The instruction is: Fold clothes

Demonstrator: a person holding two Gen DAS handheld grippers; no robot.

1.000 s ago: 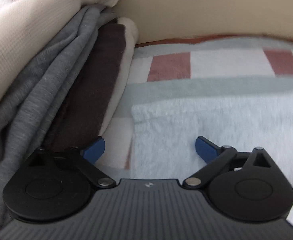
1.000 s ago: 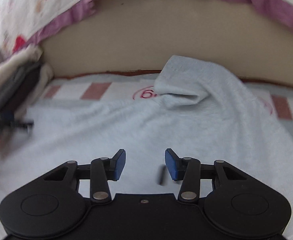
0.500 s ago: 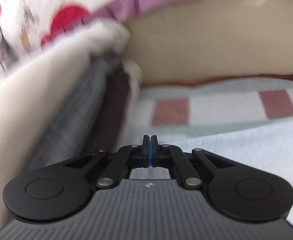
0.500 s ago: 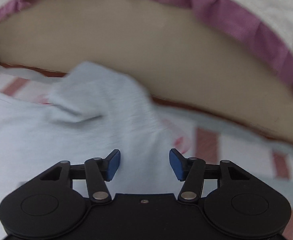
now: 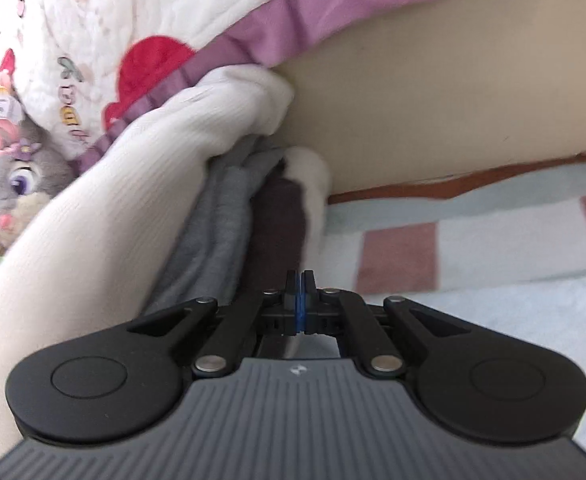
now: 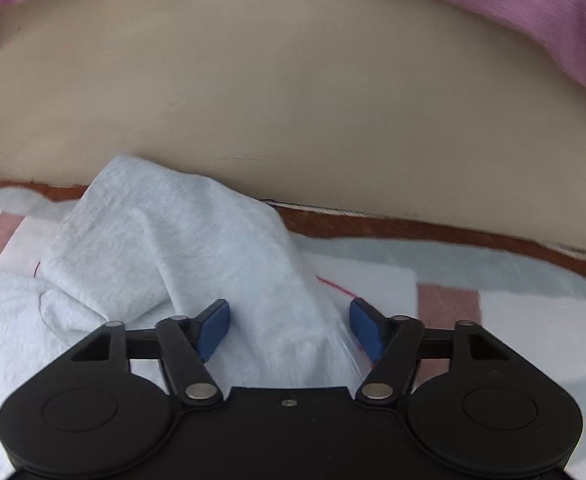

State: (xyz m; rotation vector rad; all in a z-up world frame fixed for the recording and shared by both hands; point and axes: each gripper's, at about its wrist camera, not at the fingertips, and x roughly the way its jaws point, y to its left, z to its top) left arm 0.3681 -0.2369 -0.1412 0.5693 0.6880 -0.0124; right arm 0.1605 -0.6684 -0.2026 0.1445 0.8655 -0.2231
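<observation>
A pale blue fleecy garment (image 6: 181,256) lies spread on a checked blanket (image 6: 445,296); one part of it is bunched up toward the beige wall. My right gripper (image 6: 289,322) is open, its blue pads on either side of the garment's raised fold. In the left wrist view the same garment (image 5: 493,308) shows at the lower right. My left gripper (image 5: 300,300) is shut with its pads pressed together at the garment's left edge; whether cloth is pinched between them is hidden.
A stack of folded clothes stands at the left: cream (image 5: 105,216), grey (image 5: 217,232) and dark brown (image 5: 281,220). A quilt with purple trim (image 5: 293,20) hangs above it, with a plush toy (image 5: 17,176) at the far left. A beige wall (image 6: 293,100) bounds the back.
My left gripper went from wide open to shut and rose. My right gripper swung right along the garment toward its bunched part and stayed open.
</observation>
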